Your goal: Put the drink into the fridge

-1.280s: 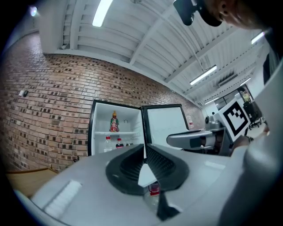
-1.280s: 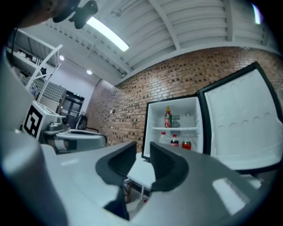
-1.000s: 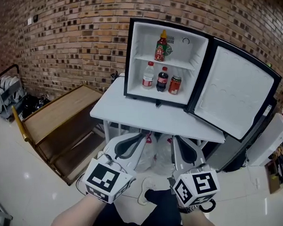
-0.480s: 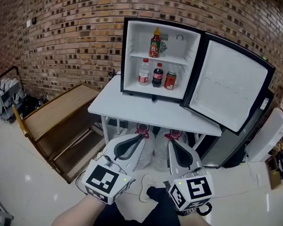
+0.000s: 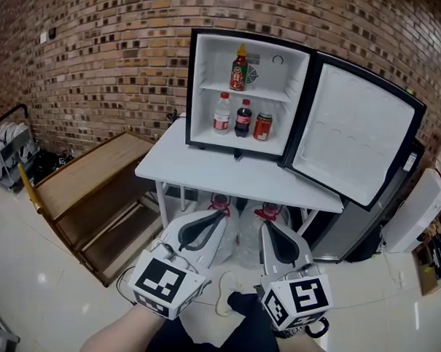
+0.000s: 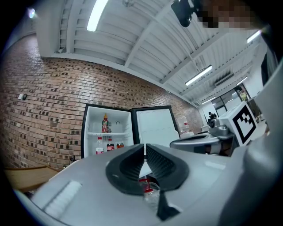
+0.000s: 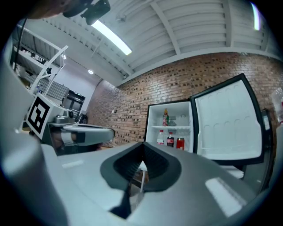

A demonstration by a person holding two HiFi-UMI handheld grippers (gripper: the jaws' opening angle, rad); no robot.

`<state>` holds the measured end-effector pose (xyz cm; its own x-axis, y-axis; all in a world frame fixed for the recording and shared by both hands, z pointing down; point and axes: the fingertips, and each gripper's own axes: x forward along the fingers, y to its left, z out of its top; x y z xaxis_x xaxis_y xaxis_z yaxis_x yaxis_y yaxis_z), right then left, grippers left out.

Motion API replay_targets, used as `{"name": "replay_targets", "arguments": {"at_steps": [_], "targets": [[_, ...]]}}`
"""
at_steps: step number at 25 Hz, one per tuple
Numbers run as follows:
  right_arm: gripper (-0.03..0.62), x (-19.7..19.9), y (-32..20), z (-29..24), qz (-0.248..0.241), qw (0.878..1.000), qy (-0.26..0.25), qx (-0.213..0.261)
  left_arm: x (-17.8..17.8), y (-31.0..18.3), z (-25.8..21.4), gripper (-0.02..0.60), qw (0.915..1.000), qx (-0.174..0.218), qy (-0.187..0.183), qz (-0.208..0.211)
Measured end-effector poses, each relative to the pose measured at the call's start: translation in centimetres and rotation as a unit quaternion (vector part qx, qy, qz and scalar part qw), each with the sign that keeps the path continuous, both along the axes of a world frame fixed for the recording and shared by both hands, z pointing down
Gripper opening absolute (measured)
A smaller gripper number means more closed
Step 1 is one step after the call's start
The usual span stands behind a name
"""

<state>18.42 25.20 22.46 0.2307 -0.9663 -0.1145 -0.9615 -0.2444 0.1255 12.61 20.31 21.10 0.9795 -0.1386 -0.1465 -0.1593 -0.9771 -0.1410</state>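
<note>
On the far table (image 5: 220, 177), the fridge (image 5: 208, 59) stands with its door (image 5: 350, 137) swung open to the right. On its lower shelf I see a water bottle (image 5: 221, 113), a cola bottle (image 5: 243, 118) and a red can (image 5: 262, 126). Near me, well apart from the table, the left gripper (image 5: 221, 212) and right gripper (image 5: 268, 225) have their fingers together, holding nothing.

A red-brown brick wall (image 5: 91, 60) ran across the back from 9 to 2 o'clock. The floor (image 5: 36, 289) was pale, glossy tile that caught spots of light. A white counter (image 5: 206, 176) stood on white legs at the centre, near the wall. At 9 o'clock sat a low wooden trolley (image 5: 97, 184) with a yellow handle, and beyond it, at the left edge, a black wire rack (image 5: 7, 141). Overhead, white ceiling beams (image 7: 199, 26) carried long tube lights (image 6: 98, 13).
</note>
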Motion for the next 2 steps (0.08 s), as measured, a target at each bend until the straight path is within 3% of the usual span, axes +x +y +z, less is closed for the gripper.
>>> {"name": "replay_targets", "arguments": {"at_steps": [2], "targets": [[0.000, 0.10, -0.14, 0.15, 0.000, 1.000, -0.003, -0.001, 0.09, 0.02, -0.20, 0.017, 1.0000, -0.007, 0.003, -0.001]]}}
